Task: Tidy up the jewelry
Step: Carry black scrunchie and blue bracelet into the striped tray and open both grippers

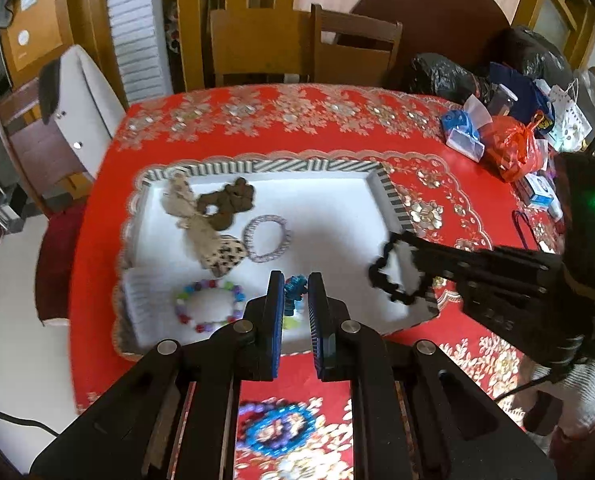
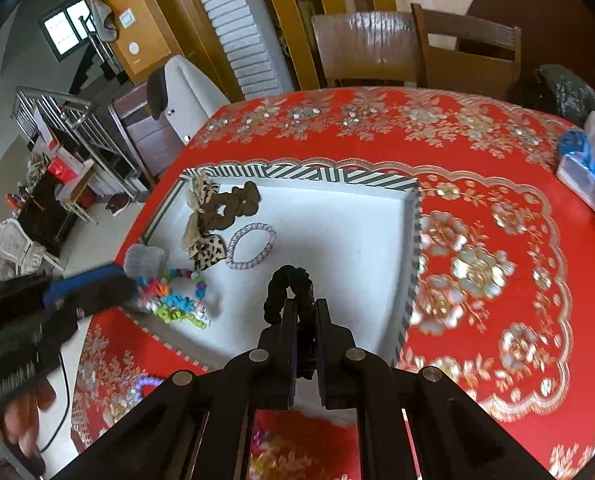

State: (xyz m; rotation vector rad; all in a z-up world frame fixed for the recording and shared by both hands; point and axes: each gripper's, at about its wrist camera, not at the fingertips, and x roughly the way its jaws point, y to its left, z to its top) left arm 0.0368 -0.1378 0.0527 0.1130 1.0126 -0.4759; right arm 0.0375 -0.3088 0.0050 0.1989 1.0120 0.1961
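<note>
Black ruffled fabric scrunchie [image 2: 288,295] clamped in right gripper [image 2: 306,320], hung over white striped-rim tray [image 2: 297,174]. Left gripper [image 1: 296,294] narrowly parted around blue-green coiled hair tie [image 1: 295,286]; grip uncertain. Scrunchie best lowered onto bare tray floor, clear of silver chain bracelet [image 2: 251,250], before release.

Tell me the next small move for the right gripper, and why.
Probably lower it a little and open over the bare white floor of the tray. The right gripper is shut on the black scrunchie, which hangs above the tray's right side, apart from the silver bracelet and the other pieces.
</note>
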